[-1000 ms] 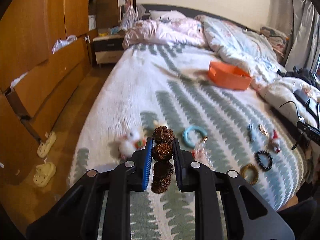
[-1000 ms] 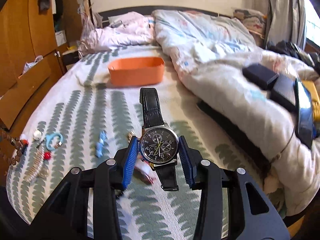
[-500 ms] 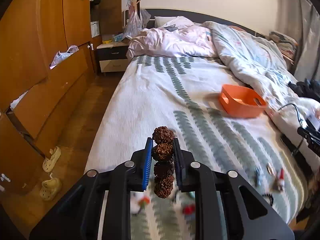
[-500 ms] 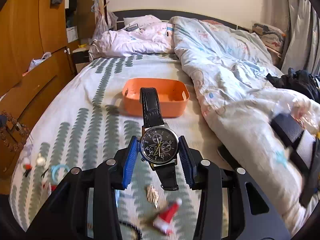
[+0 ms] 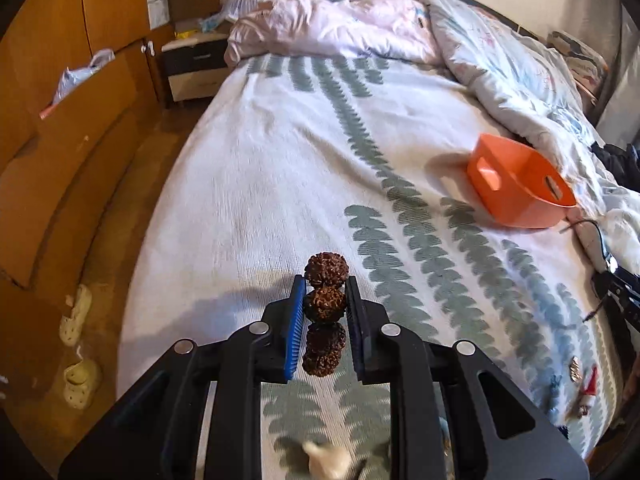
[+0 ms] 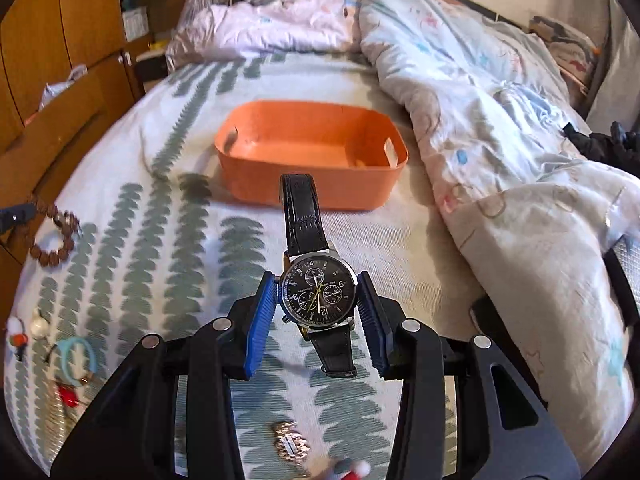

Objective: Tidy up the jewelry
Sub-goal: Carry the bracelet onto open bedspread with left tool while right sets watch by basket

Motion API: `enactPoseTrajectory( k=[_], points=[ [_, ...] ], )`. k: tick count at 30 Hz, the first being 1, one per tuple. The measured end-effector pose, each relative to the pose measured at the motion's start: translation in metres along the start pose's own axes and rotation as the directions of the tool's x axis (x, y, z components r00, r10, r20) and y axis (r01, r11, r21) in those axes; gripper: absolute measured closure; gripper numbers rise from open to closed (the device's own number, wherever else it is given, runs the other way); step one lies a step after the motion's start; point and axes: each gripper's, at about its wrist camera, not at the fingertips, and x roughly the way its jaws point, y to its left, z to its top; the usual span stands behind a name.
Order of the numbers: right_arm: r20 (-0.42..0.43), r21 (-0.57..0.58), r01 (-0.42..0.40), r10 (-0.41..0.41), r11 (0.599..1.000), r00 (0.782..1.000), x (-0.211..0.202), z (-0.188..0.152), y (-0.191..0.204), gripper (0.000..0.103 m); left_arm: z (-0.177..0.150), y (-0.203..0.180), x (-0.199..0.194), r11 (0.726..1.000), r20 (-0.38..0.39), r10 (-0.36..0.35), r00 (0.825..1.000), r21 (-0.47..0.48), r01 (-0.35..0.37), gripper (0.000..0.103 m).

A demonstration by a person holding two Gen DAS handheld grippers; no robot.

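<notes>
Clamping a string of knobbly brown seed beads (image 5: 323, 309), the left gripper (image 5: 323, 312) is closed down tight, its pads pressing one bead at lower centre of its view while the others stand in a row above and below. The right gripper (image 6: 318, 304) is part-way open, its blue pads against the two sides of a black-strapped chronograph wristwatch (image 6: 316, 294), whose strap sticks up toward the top of the frame.

Beyond the watch, at upper centre of the right view, an orange plastic bin (image 6: 304, 182) sits on the leaf-patterned bedspread (image 6: 168, 240) with nothing visible inside it. In the left view the same bin lies far off at the right edge. Loose pieces remain on the bed: a light blue ring (image 6: 76, 356) and a red-and-white charm (image 6: 18, 338) at lower left, and a gold chain piece (image 6: 290, 442) at the bottom.

Judging by this, the step in hand is the carry to the bin. Next, each gripper needs to get over the bin's open top before the jaws part; the left has more ground to cover, and the bin's narrow mouth may crowd two grippers at once.
</notes>
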Motion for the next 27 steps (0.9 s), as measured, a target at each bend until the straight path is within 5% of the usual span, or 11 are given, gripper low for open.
enactPoseTrajectory(
  k=[7, 8, 11, 18, 24, 27],
  points=[
    [-0.051, 0.014, 0.02, -0.019, 1.0, 0.999, 0.029, 0.005, -0.011, 0.061, 0.002, 0.016, 0.023, 1.0, -0.019, 0.023, 1.0, -0.018, -0.023, 0.082],
    [-0.051, 0.012, 0.027, -0.026, 1.0, 0.998, 0.034, 0.007, -0.01, 0.061, 0.002, 0.018, 0.023, 1.0, -0.022, 0.017, 1.0, -0.024, -0.018, 0.079],
    [-0.05, -0.014, 0.05, -0.051, 0.999, 0.997, 0.044, 0.013, -0.005, 0.06, 0.004, 0.021, 0.022, 1.0, -0.005, 0.019, 1.0, -0.024, -0.019, 0.042],
    [-0.062, -0.026, 0.047, -0.049, 0.999, 0.997, 0.055, 0.013, -0.004, 0.058, 0.006, 0.023, 0.026, 0.998, 0.005, 0.066, 0.998, -0.024, -0.066, 0.037],
    [0.004, 0.019, 0.067, -0.067, 0.998, 0.998, 0.04, 0.011, -0.023, 0.022, 0.0, 0.031, 0.026, 0.996, -0.037, 0.044, 0.998, -0.077, -0.047, 0.037],
    [0.03, 0.048, 0.042, -0.044, 0.998, 0.999, 0.027, 0.01, -0.031, 0.021, -0.004, 0.027, 0.014, 0.996, -0.027, 0.033, 0.999, -0.08, -0.035, 0.033]
  ],
)
